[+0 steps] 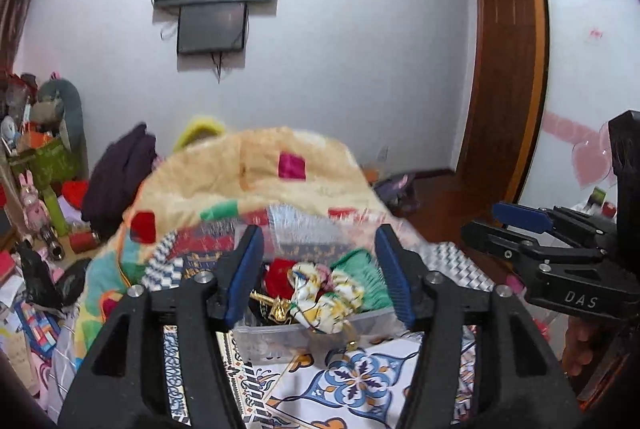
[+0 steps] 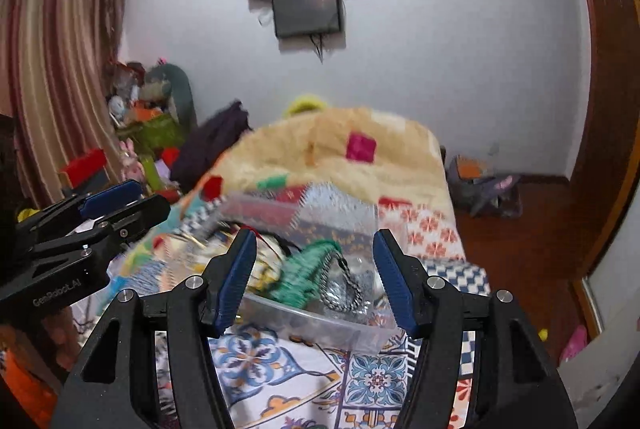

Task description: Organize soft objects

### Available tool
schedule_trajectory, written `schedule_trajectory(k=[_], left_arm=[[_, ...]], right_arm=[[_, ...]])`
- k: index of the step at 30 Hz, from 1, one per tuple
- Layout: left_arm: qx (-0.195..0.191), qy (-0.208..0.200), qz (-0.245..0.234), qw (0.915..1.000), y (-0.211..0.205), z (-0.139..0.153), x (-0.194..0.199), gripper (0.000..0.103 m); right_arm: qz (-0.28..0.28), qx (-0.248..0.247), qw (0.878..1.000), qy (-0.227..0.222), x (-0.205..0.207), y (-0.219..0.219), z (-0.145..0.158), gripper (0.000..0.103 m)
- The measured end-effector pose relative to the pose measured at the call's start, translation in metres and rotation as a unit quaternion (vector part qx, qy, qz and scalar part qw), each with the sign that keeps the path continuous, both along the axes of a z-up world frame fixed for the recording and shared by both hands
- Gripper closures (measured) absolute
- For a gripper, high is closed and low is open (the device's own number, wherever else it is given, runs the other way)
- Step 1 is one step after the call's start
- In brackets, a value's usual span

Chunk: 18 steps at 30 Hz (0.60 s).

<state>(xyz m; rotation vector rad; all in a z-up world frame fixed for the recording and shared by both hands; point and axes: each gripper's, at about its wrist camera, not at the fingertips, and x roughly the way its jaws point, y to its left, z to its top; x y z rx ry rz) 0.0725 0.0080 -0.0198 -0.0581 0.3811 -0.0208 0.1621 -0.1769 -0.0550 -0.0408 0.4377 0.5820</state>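
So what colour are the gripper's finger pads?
Blue pads, clearest in the left wrist view.

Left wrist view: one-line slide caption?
Open left gripper hovers over a clear bin of soft items on a patterned bed; right gripper alongside.

Two matte-black plastic two-finger grippers, the left gripper and the right gripper, carry ribbed blue rubber finger pads and silver round screw heads; white "DAS" and "GenRobot.AI" lettering marks their bodies.
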Motion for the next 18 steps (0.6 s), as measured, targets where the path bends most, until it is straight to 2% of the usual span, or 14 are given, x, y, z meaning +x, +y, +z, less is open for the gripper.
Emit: schedule_trajectory(k=[3,10,12,16,18], left_arm=[[-0.003,-0.024,-0.003,0.9997,-0.004,0.018,-0.023,0.039],[-0.009,-0.051,-0.007,0.9986,-0.009,0.043,-0.063,0.031],[-0.003,-0.064,0.0,0.9979,-0.012,0.048,-0.073,0.02],[0.006,-0.085,0.005,0.9963,-0.02,0.056,-0.087,0.01],[0.01,-0.09,0.007,0.9958,-0.023,0.058,-0.09,0.005]], right_arm=[[0.005,0.012,0.999,-0.031,-0.025,-0.007,0.017,0.036],[0.004,0.037,0.997,-0.067,-0.062,-0.018,0.039,0.023],[0.002,0.042,0.996,-0.077,-0.069,-0.02,0.043,0.018],[0.001,0.048,0.994,-0.096,-0.082,-0.021,0.049,0.011],[-0.001,0.052,0.993,-0.104,-0.085,-0.019,0.05,0.003]])
